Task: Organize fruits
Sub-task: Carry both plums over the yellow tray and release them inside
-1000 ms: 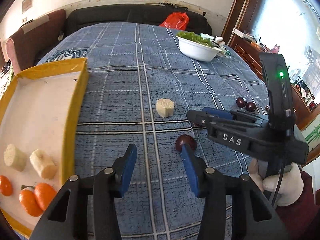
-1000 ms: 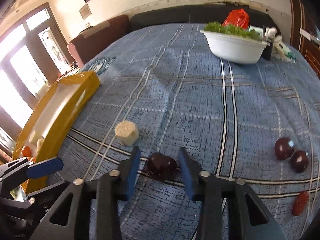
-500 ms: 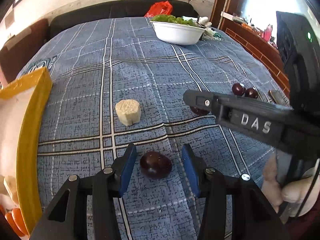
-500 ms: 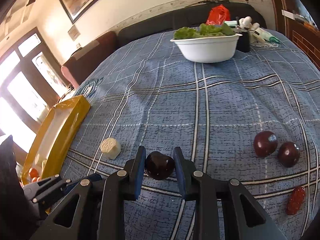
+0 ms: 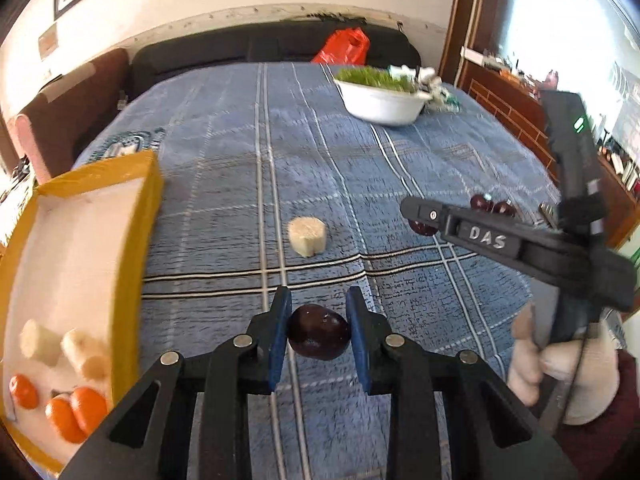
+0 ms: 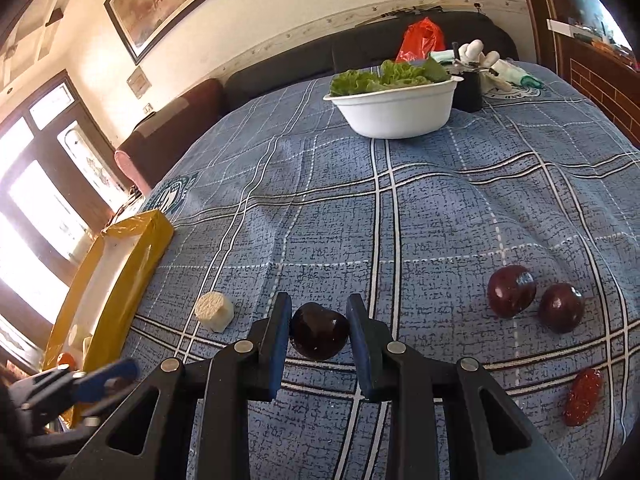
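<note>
My left gripper is shut on a dark plum above the blue plaid cloth. My right gripper is shut on another dark plum, lifted off the cloth; it also shows in the left wrist view. The yellow tray at the left holds banana pieces and small oranges. A banana piece lies on the cloth; it also shows in the right wrist view. Two more plums and a red date lie at the right.
A white bowl of greens stands at the far side of the table, with a dark cup and white items beside it. A red bag lies on the dark sofa behind. The yellow tray's rim stands at the left.
My left gripper closed on its plum and lifted it. My right gripper, shut on its plum half a second ago, has risen a little with it.
</note>
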{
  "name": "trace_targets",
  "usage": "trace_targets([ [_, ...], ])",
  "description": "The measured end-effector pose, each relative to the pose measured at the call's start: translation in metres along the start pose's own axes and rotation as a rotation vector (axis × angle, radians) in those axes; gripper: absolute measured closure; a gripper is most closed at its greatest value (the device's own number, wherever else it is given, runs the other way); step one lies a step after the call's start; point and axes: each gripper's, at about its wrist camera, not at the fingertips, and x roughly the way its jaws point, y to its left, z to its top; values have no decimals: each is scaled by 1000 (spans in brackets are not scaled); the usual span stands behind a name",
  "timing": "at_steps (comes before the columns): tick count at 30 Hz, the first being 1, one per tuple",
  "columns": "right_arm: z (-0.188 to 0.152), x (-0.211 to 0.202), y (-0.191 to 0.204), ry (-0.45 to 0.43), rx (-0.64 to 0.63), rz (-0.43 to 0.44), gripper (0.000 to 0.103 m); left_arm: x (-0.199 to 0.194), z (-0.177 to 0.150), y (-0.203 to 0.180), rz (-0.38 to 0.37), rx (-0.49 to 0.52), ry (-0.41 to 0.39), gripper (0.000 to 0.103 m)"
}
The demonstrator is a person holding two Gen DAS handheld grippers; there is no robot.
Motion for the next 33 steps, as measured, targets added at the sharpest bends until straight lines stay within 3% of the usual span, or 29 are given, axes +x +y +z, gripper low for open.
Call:
trace_targets([
  [5, -5, -12, 0, -31, 19, -43, 72, -36, -2, 10, -14, -51, -59, 76],
  [12, -39, -71, 26, -65, -31, -66, 72, -71, -11, 26, -51, -130, -123, 76],
  [20, -39, -118, 62, -88, 5, 49, 72, -120, -15, 72, -12, -220, -221, 76],
  [24, -31, -114, 99, -66, -15, 145, 72, -148, -18, 119, 46, -296, -267, 76],
  [29, -19, -93, 173, -22, -155, 197, 72, -172, -22, 190, 120, -392, -293, 75],
  [33, -30, -57, 227, 54, -267, 217, 71, -150, -31, 224, 192, -398, -231, 75],
])
